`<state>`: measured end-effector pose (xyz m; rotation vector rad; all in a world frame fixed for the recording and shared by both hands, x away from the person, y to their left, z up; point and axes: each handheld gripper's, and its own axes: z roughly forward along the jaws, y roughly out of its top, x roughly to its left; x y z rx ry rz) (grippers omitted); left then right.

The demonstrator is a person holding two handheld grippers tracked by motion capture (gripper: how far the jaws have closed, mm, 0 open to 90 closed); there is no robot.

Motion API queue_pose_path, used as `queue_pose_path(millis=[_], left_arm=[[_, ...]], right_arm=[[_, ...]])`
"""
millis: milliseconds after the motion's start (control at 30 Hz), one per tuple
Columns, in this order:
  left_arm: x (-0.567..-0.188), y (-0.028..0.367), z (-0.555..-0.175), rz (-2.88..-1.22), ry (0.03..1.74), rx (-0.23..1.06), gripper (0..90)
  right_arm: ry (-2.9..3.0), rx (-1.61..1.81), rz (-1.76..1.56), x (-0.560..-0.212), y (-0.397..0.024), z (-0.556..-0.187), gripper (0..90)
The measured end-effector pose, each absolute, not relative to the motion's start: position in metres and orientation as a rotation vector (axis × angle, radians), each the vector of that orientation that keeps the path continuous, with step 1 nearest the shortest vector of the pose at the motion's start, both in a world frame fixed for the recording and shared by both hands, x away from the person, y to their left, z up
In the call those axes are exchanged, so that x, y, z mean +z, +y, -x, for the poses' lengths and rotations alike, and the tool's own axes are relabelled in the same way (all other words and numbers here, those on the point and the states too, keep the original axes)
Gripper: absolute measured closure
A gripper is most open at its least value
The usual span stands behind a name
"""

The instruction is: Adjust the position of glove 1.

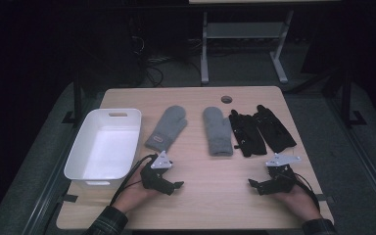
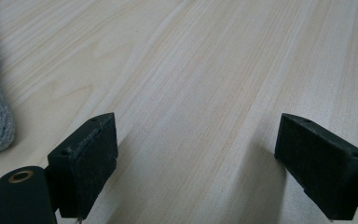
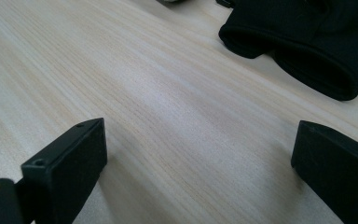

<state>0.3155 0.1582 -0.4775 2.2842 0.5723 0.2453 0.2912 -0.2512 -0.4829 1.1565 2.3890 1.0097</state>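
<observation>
Grippers low on the table (image 1: 196,205): your left gripper (image 1: 178,185) and right gripper (image 1: 251,183) both gape wide, empty. Beyond: white bin (image 1: 76,155) left, grey mittens (image 1: 167,128) centre, black gloves (image 1: 260,131) right, path unobstructed.

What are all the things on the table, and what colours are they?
bin: one, white, left side of the table, nothing inside it.
mittens: two, grey, middle of the table, lying flat side by side but apart; the second one is to the right.
gloves: two, black, right of the mittens, lying close together; the other one is farthest right.
table: one, light wood, with a small round hole near its far edge.
desk frame: one, pale grey legs, on the floor behind the table.
left gripper: one, black, near edge of the table, fingers apart, holding nothing.
right gripper: one, black, near edge on the right, fingers apart, holding nothing.
</observation>
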Motion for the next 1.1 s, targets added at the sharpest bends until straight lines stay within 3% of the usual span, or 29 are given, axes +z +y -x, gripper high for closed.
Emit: queue_pose_path(millis=[167, 233, 333, 633, 767, 1100], left_arm=[[-0.477, 0.158, -0.316, -2.285, 0.572, 0.246, 12.1], [-0.477, 0.158, -0.316, -2.286, 0.57, 0.244, 12.1], [-0.477, 0.158, -0.316, -2.286, 0.571, 0.243, 12.1], [-0.478, 0.158, -0.316, -2.278, 0.57, 0.244, 12.1], [-0.478, 0.158, -0.316, -2.278, 0.568, 0.247, 12.2], [-0.478, 0.158, -0.315, -2.279, 0.57, 0.244, 12.2]], right_arm=[[2.417, 0.99, -1.15, -0.481, -0.25, -0.291, 5.6], [2.435, 0.992, -1.122, -0.478, -0.25, -0.29, 17.3], [2.448, 0.98, -1.106, -0.473, -0.249, -0.29, 26.5], [2.476, 1.047, -1.114, -0.453, -0.238, -0.303, 72.8], [2.503, 1.078, -1.074, -0.448, -0.23, -0.311, 88.2], [2.524, 1.117, -0.978, -0.438, -0.205, -0.335, 90.0]])
